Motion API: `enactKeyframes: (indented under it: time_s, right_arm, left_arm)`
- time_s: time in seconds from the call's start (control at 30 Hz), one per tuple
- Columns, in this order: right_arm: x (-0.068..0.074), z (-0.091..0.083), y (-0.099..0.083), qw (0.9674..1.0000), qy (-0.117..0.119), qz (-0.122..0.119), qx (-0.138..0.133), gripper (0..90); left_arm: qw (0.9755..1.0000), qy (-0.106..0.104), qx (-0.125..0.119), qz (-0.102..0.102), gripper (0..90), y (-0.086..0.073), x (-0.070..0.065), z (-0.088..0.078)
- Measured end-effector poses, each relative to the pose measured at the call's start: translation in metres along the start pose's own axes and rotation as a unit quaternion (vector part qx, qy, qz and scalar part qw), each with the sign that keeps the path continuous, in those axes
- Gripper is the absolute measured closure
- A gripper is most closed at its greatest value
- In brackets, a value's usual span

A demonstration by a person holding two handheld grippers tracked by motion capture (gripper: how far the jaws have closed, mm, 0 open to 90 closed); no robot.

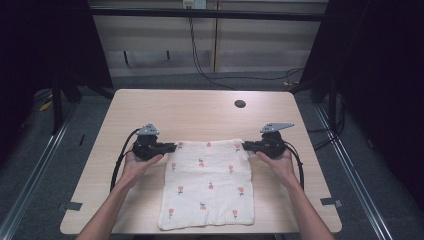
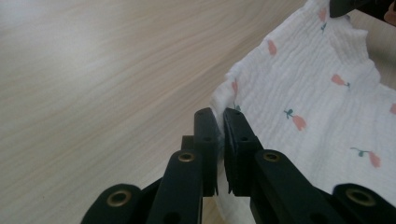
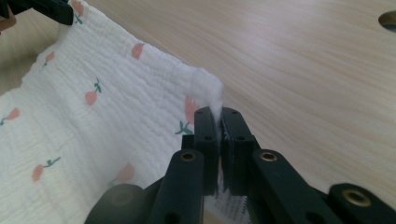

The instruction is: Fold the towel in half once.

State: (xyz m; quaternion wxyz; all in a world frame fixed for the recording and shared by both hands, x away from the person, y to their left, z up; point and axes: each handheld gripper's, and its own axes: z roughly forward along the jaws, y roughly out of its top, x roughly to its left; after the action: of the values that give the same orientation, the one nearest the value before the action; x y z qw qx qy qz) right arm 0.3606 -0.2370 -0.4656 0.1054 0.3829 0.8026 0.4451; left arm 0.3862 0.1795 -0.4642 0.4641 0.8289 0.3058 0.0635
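Both grippers are clamped on the far corners of the cloth (image 1: 208,184). Left gripper (image 1: 174,147) pinches the far-left corner, jaws pressed together with fabric squeezed between the pads (image 2: 206,135). Right gripper (image 1: 244,145) does the same at the far-right corner, a tuft of fabric poking up between its pads (image 3: 205,133). The cloth is white with small pink flower prints; it spreads from the jaws toward the person and lies flat on the table (image 1: 200,110), near edge close to the table's front. In the left gripper view the cloth fans out to the right of the jaws; in the right gripper view it fans out to the left, with the other gripper's black tip at the far corner.

Step in hand, as I judge it: lift the far edge and fold it over toward the near edge.

To do it well:
- Keep both clamps tight; each grip is only on the corner tip and could slip.
- Raise both hands evenly so the edge between them stays level.
- Keep the hands apart enough that the edge stays taut, no sag in the middle.
- Carry the edge toward the body, over the cloth, and line the corners up with the near corners before letting go.
- Don't drag the near edge off the table front.

The hole (image 1: 240,104) in the table lies beyond the right gripper, well apart from it.
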Motion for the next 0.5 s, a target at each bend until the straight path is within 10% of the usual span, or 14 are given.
enactKeyframes:
  time_s: [0.5]
  right_arm:
    - [0.005, -0.035, 0.023, 0.9980, -0.017, -0.026, -0.054, 86.2]
  left_arm:
    - [0.9973, 0.003, -0.063, 0.038, 84.8, 0.025, -0.020, -0.027]
